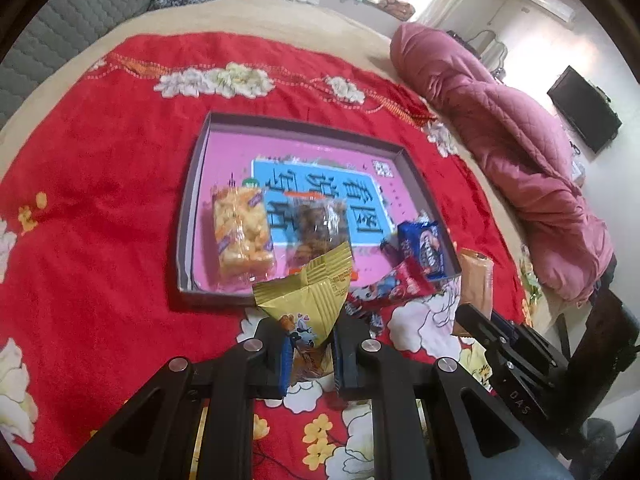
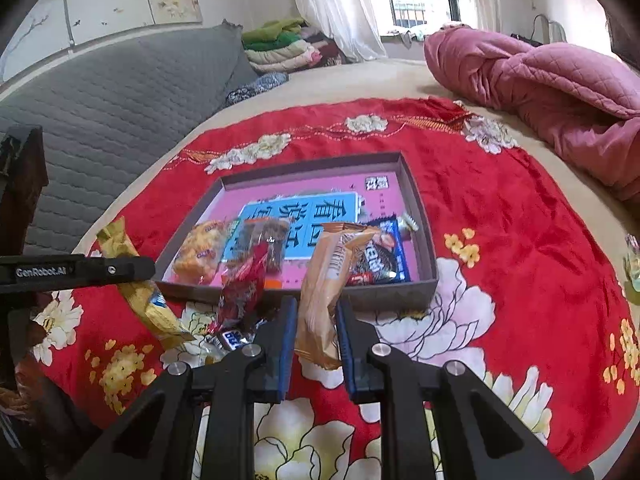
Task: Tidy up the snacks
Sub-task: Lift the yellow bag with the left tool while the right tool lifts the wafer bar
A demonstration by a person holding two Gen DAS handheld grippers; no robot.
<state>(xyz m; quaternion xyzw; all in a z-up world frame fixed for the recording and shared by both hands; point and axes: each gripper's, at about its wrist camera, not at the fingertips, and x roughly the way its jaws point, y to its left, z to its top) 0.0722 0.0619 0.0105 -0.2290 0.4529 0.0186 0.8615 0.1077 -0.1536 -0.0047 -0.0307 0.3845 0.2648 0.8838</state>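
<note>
Both tongs are clenching snacks short of the tray (image 1: 192,184) at frame centre: left tongs (image 1: 310,344) gripping a gold packet (image 1: 308,296), right tongs (image 2: 316,332) a tan packet (image 2: 324,292). Next move, likely: carrying each over the near rim and releasing.

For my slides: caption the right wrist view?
Right gripper holds a tan snack packet before the snack tray.

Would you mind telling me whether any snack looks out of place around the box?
Yes: a red packet and a few small wrapped candies lie on the red blanket just outside the box's near wall, not in the box with the others. The blue cookie pack sits askew in its corner.
</note>
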